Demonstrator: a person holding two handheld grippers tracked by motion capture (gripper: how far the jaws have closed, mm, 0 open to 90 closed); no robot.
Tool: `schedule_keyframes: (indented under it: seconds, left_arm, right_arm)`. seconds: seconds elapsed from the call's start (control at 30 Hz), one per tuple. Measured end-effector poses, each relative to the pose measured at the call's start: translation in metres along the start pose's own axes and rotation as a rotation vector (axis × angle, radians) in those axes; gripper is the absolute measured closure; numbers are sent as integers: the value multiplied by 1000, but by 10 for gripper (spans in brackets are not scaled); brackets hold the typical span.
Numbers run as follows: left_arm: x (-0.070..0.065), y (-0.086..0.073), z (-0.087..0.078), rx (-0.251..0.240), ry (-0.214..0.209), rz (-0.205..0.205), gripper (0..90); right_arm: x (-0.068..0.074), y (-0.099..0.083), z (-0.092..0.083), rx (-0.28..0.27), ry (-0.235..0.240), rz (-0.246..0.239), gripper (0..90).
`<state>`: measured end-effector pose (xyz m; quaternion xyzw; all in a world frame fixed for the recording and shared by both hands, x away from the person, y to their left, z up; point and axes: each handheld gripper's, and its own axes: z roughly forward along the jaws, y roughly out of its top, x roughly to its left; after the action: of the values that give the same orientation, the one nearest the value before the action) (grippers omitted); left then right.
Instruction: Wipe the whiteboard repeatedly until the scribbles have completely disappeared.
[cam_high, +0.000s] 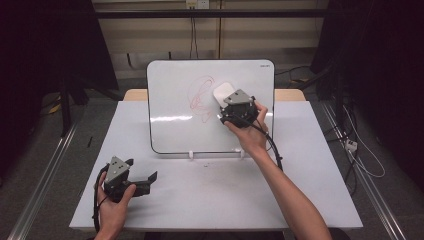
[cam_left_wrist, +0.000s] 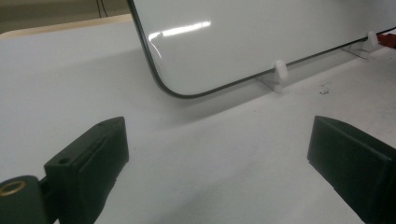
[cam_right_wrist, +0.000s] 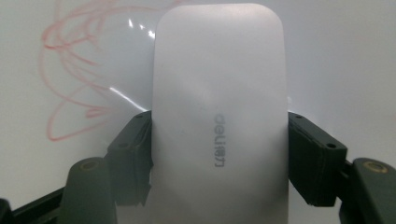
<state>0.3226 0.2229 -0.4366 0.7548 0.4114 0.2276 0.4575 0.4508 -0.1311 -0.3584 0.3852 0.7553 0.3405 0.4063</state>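
Black jaws of the left gripper (cam_left_wrist: 219, 163) rise at the bottom of the left gripper view, standing wide apart with nothing between them, over the bare white table (cam_left_wrist: 70, 79). Beyond them that view shows the lower rounded corner of the whiteboard (cam_left_wrist: 224, 42) and one of its small white feet (cam_left_wrist: 279, 71), details too small to make out from above.

From the high view, the left gripper (cam_high: 142, 181) sits low near the front left of the table (cam_high: 310, 175), held in the left hand (cam_high: 114, 202), well apart from the board. The whiteboard (cam_high: 170, 95) stands tilted back near the table's far edge, with a red scribble (cam_high: 201, 97) at its middle.

Up close, the right gripper view shows the eraser (cam_right_wrist: 219, 121): a pale, smooth, rounded oblong with grey lettering down its back. The right gripper (cam_right_wrist: 219, 158) is clamped on it, one jaw pressing each long side. The eraser (cam_high: 223, 92) lies against the board, just right of the red scribble (cam_right_wrist: 74, 74), with the right gripper (cam_high: 235, 102) and the right hand (cam_high: 250, 132) behind it.
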Motion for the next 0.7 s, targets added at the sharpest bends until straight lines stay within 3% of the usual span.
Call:
schedule_keyframes:
  seconds: [0.2,0.33,0.7]
  left_arm:
    - [1,-1,-1,-8,1,-12,52]
    - [2,0,-3,-10,1,-8,52]
    - [2,-1,-3,-12,-2,-13,52]
  right_arm:
    - [25,10,6,-3,18,-68,317]
    - [21,15,9,-7,29,-68,317]
    - [1,49,19,-27,-25,-33,317]
